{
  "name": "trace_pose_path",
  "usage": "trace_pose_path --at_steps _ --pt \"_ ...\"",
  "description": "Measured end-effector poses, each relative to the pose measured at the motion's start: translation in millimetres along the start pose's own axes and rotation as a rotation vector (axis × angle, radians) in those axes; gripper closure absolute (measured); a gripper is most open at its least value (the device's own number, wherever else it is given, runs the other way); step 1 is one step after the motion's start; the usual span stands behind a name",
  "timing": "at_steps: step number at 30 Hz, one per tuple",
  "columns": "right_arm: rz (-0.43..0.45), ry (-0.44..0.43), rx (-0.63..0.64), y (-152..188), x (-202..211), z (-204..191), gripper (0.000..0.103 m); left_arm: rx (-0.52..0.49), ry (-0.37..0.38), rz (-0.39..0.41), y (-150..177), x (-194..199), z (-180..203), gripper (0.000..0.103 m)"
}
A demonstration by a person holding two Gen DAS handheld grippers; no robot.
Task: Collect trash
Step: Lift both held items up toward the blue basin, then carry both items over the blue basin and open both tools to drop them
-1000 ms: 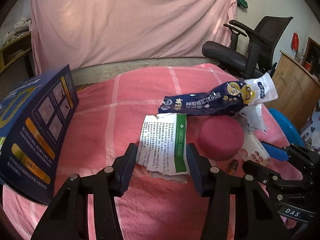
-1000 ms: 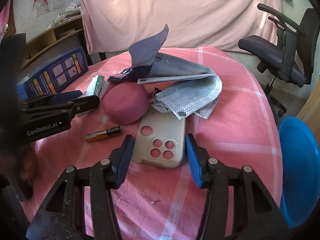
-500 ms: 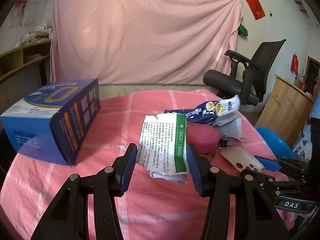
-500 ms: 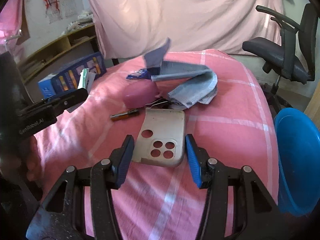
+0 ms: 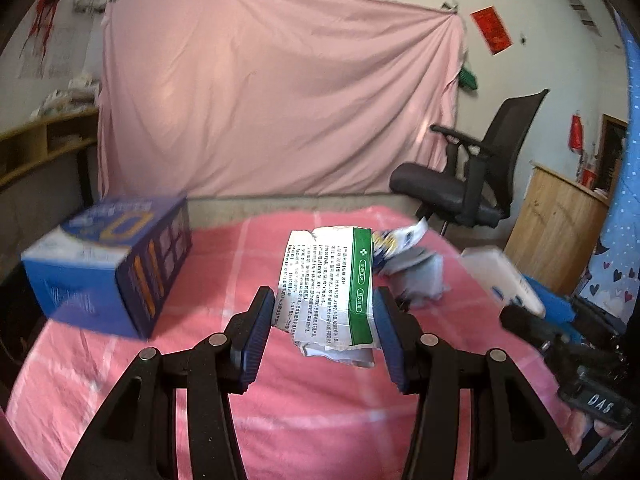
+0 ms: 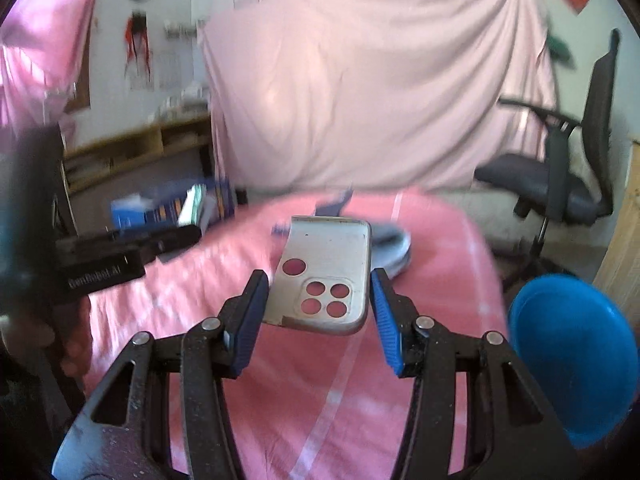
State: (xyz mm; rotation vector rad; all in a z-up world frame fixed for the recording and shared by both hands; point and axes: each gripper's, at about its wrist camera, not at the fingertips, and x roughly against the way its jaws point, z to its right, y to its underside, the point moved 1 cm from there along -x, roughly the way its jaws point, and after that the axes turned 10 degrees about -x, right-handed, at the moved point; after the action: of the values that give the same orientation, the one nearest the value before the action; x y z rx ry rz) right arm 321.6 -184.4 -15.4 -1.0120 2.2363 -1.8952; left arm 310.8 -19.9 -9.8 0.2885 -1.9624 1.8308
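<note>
- Left gripper (image 5: 323, 324): clamped on a torn paper packet (image 5: 330, 292) with a green stripe and small black print, one blue pad on each side.
- Packet lifted up off the pink checked tablecloth (image 5: 224, 264), top end pointing away from the tool.
- Far off to the left of that tool: a blue cardboard box (image 5: 108, 268), a bit blurry, sitting on the cloth.
- Just past the packet and a little right: a dark blue snack wrapper (image 5: 394, 240) on top of a grey face mask (image 5: 420, 276).
- Right gripper (image 6: 318, 312): clamped on a beige phone case (image 6: 326, 280) with round camera holes, held up over the cloth, hole end close to the pads.
- Behind the case: the grey mask pile again (image 6: 394, 248), partly hidden.
- Down to the right of that tool, off the table edge: a blue round bin (image 6: 572, 356).
- Over on the left of that tool: the other black tool body, with the packet and blue box past it.
- Far back: a pink sheet (image 5: 280, 112) hung on the wall and a black office chair (image 5: 468, 176).
</note>
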Motion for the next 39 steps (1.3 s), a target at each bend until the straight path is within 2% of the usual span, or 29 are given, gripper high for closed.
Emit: trace_pose_path --at_steps 8,12,17,21,29,34,39 --pt "0.259 0.078 -0.023 -25.2 46.7 24.0 0.027 -0.095 0.054 0.147 -43.6 10.7 42.2 0.058" --pt "0.349 0.170 -0.058 -34.5 68.5 46.3 0.027 -0.147 0.107 0.213 -65.2 8.1 74.0 0.058" --pt "0.424 0.313 -0.090 -42.1 85.6 73.0 0.026 -0.183 0.182 0.240 -81.4 -8.6 112.0 0.058" --pt "0.439 0.392 -0.115 -45.6 92.8 88.2 0.026 -0.203 0.241 0.241 -88.5 -25.3 142.7 0.058" --pt "0.426 0.488 -0.218 -40.7 102.3 124.1 0.026 -0.190 0.329 0.212 -103.1 -58.9 188.0 0.058" --pt "0.376 0.528 -0.304 -29.3 100.8 152.3 0.026 -0.208 0.365 0.181 -99.2 -69.9 207.2 0.058" --pt "0.308 0.539 -0.416 -19.3 92.4 175.5 0.026 -0.203 0.399 0.115 -95.8 -90.2 224.8 0.058"
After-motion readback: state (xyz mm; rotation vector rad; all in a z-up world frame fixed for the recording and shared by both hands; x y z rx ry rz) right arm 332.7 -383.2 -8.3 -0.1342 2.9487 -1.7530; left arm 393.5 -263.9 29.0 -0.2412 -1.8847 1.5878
